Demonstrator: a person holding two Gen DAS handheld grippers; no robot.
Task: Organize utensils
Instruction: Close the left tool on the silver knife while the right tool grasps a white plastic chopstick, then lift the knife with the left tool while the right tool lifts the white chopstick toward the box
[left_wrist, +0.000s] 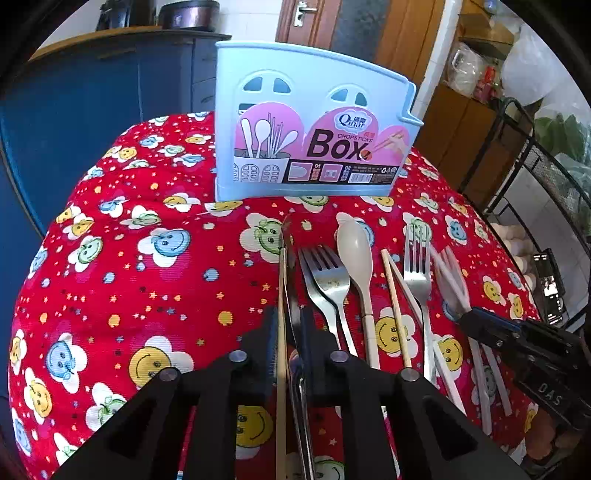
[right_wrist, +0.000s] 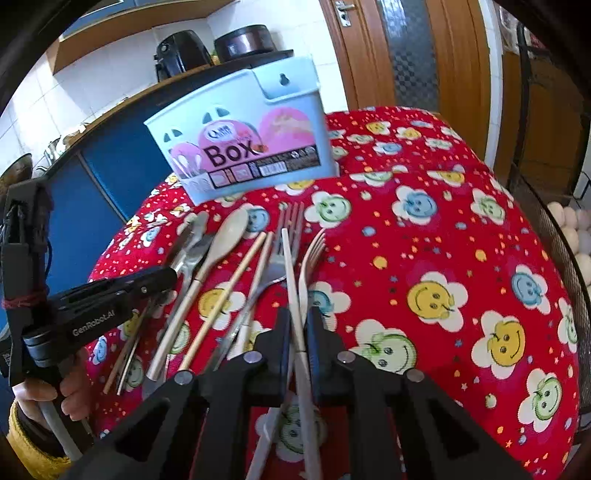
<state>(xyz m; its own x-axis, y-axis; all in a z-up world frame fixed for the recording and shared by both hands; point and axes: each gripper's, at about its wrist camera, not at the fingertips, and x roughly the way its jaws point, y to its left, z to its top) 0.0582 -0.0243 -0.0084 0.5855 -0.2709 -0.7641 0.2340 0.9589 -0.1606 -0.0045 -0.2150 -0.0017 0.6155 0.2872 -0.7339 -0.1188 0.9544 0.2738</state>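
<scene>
A pale blue chopsticks box (left_wrist: 314, 129) (right_wrist: 251, 147) stands upright at the far side of the table. In front of it lies a row of utensils. My left gripper (left_wrist: 290, 314) (right_wrist: 170, 275) is shut on a dark knife (left_wrist: 290, 251) and a wooden chopstick (left_wrist: 282, 288), both low over the cloth. My right gripper (right_wrist: 297, 314) (left_wrist: 467, 315) is shut on a white plastic fork (right_wrist: 314, 254) and a white chopstick (right_wrist: 290, 266). Between the two grippers lie a metal fork (left_wrist: 328, 273), a beige spoon (left_wrist: 354, 247), two chopsticks (left_wrist: 395, 291) and a second metal fork (left_wrist: 417, 258).
A red cloth with smiley flowers (left_wrist: 147, 295) covers the rounded table. A blue cabinet (left_wrist: 74, 129) stands behind and to the left. A black wire rack with eggs (right_wrist: 569, 229) is close on the right. A person's hand (right_wrist: 70, 387) holds the left gripper's handle.
</scene>
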